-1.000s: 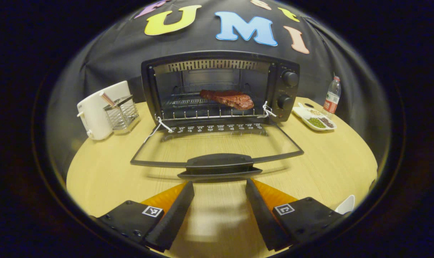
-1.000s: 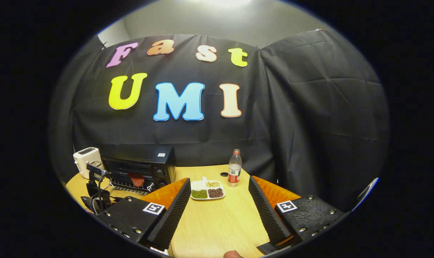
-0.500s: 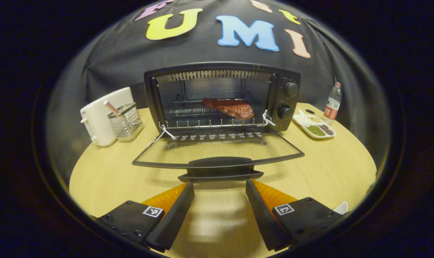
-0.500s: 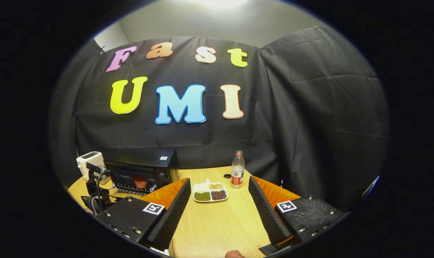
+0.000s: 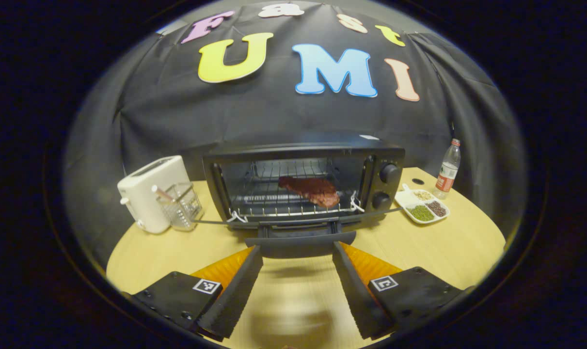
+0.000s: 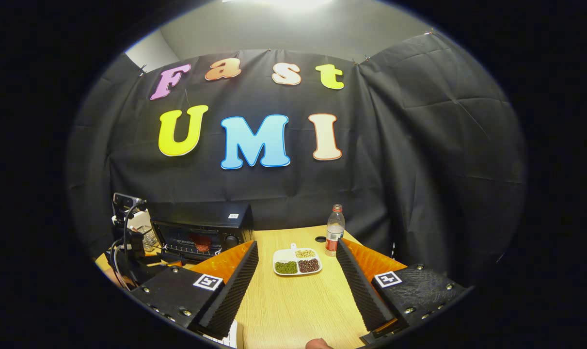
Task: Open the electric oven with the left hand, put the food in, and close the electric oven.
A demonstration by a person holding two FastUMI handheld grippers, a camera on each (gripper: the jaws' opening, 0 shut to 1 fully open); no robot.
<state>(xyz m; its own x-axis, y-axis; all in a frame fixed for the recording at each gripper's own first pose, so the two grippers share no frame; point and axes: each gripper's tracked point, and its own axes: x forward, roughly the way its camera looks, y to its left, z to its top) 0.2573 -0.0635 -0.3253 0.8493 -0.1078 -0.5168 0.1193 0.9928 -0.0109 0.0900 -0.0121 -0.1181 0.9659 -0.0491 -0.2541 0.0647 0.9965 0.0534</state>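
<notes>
table: light wood-look top with a rounded edge, carrying everything here
oven: black, sits toward the back middle of my table, right up by the cloth wall
toaster: white, on the table just left of the oven
wire basket: stands right against the toaster's front, something stick-like poking out of it
snack dish: white divided tray with green, dark and pale bits, just right of the oven
bottle: clear plastic, upright, behind the dish near the far edge
dark round thing: lying flat beside the bottle, can't tell what it is
</notes>
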